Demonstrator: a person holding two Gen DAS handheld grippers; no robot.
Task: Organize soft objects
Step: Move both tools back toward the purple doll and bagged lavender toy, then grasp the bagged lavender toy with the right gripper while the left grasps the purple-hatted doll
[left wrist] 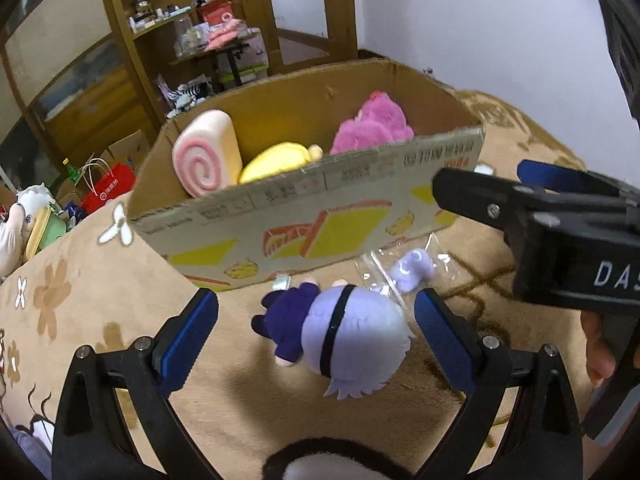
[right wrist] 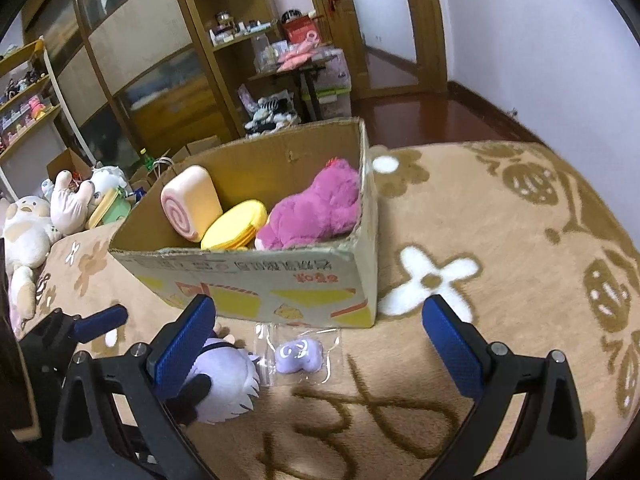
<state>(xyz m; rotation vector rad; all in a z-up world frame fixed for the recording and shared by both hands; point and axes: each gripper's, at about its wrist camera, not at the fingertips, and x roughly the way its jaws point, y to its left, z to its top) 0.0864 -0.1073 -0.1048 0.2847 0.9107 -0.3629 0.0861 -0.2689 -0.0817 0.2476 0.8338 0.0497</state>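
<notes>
Left wrist view: the left gripper (left wrist: 316,332) is seen with its jaws spread wide, one blue pad on each side of a doll (left wrist: 340,336) without touching it.
Doll: a purple-haired plush in dark blue clothes, laid on the rug (left wrist: 100,300) just in front of the box (left wrist: 280,232); nothing is gripped around it.
Small bagged plush: a pale purple piece in a clear plastic bag (left wrist: 412,268) is found on the rug beside the doll's head, close to the box's front wall.
Box: an open cardboard box is set on the rug; a pink swirl roll cushion (left wrist: 206,156) is leaned at its left end, a yellow plush (left wrist: 276,160) is laid in the middle, and a pink fluffy plush (left wrist: 374,126) is placed at its right end.
Right gripper: the right gripper (right wrist: 320,336) is held with its jaws wide apart and nothing between them, above the bagged plush and the rug.
Surroundings: white stuffed animals (right wrist: 36,224) are piled at the left edge of the rug, and wooden shelves (right wrist: 224,40) are seen behind the box.
</notes>
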